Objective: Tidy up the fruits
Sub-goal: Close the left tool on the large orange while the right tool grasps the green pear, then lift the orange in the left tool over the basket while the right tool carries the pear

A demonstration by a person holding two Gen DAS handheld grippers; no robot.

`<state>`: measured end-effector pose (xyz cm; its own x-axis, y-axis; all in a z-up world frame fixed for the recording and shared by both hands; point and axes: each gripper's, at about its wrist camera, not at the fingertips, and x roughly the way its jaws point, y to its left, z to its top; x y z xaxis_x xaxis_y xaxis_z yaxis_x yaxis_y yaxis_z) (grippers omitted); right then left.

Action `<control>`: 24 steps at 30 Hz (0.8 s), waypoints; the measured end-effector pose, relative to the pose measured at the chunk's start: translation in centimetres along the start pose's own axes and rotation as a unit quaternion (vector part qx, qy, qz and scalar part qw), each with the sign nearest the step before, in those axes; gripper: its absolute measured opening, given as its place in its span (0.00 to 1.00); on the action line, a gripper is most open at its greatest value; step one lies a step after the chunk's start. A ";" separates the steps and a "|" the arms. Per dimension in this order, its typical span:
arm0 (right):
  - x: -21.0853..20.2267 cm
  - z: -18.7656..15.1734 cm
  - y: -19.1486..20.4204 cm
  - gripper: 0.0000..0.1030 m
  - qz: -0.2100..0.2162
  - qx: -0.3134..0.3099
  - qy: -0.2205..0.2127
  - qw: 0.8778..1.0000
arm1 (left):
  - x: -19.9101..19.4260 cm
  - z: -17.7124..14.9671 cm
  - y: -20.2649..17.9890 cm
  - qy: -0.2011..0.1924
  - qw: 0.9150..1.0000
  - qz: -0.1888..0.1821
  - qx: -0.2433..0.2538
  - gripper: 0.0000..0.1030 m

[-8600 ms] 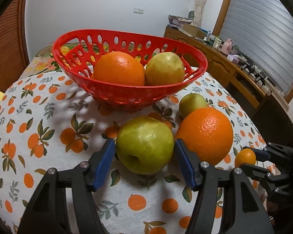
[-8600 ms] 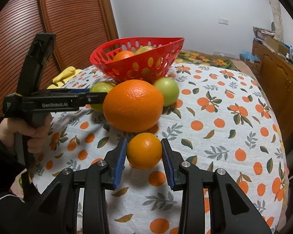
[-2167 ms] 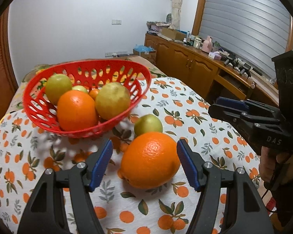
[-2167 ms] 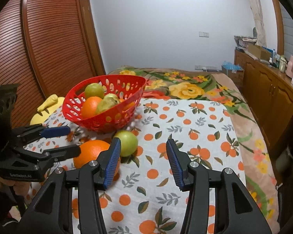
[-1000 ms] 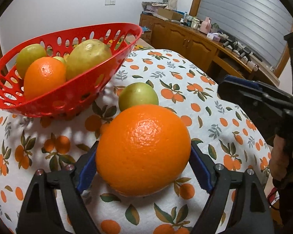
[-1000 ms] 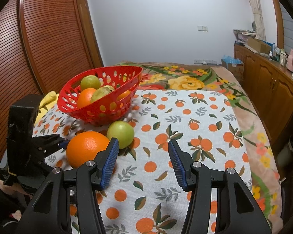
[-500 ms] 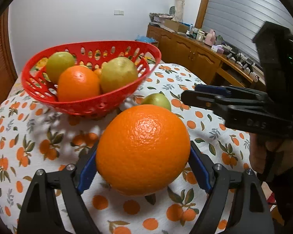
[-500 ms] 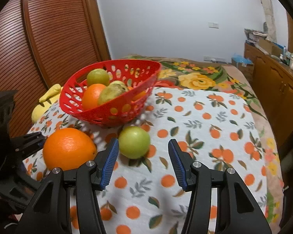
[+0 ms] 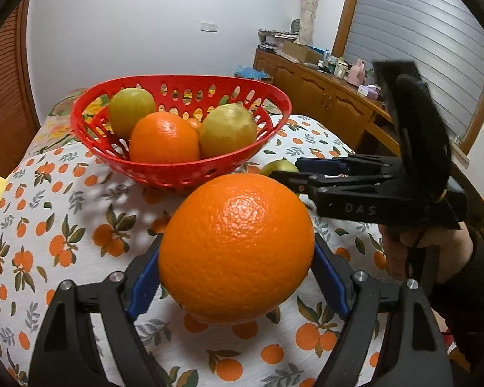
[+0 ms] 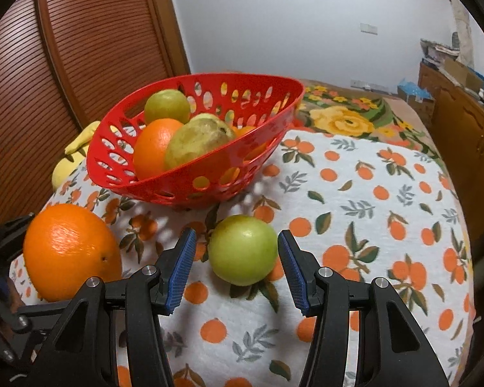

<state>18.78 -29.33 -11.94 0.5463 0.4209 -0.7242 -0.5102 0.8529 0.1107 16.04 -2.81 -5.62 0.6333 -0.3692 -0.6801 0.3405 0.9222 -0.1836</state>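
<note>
My left gripper [image 9: 237,277] is shut on a large orange [image 9: 237,246] and holds it above the tablecloth, in front of the red basket [image 9: 177,171]. The same orange shows at the left of the right wrist view [image 10: 71,251]. The red basket [image 10: 209,180] holds an orange, green fruits and a pear-like fruit. My right gripper [image 10: 235,267] is open, its blue pads on either side of a green apple [image 10: 242,250] on the table, not touching it. That apple peeks out behind the orange in the left wrist view [image 9: 279,167].
The table wears a white cloth with an orange print [image 10: 371,193]. A yellow object [image 10: 74,151] lies behind the basket on the left. A wooden sideboard [image 9: 322,96] stands along the right wall. A slatted wooden door [image 10: 64,64] is at the left.
My left gripper has lifted the large orange off the cloth. My right gripper has moved forward and down until its open fingers flank the green apple.
</note>
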 end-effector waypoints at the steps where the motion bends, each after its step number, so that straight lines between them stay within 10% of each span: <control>1: 0.1 0.0 0.1 0.53 -0.005 -0.003 -0.001 1.000 | -0.1 0.1 0.1 -0.002 1.000 0.000 -0.001 0.81; 24: 0.7 -0.8 -2.1 0.51 -0.028 0.007 0.009 1.000 | -3.7 1.1 -0.2 -0.042 0.999 0.002 0.005 0.81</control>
<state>19.67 -31.06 -13.24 0.5616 0.3670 -0.7415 -0.4698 0.8792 0.0794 14.38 -1.70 -2.30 0.6912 -0.3741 -0.6183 0.3442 0.9227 -0.1735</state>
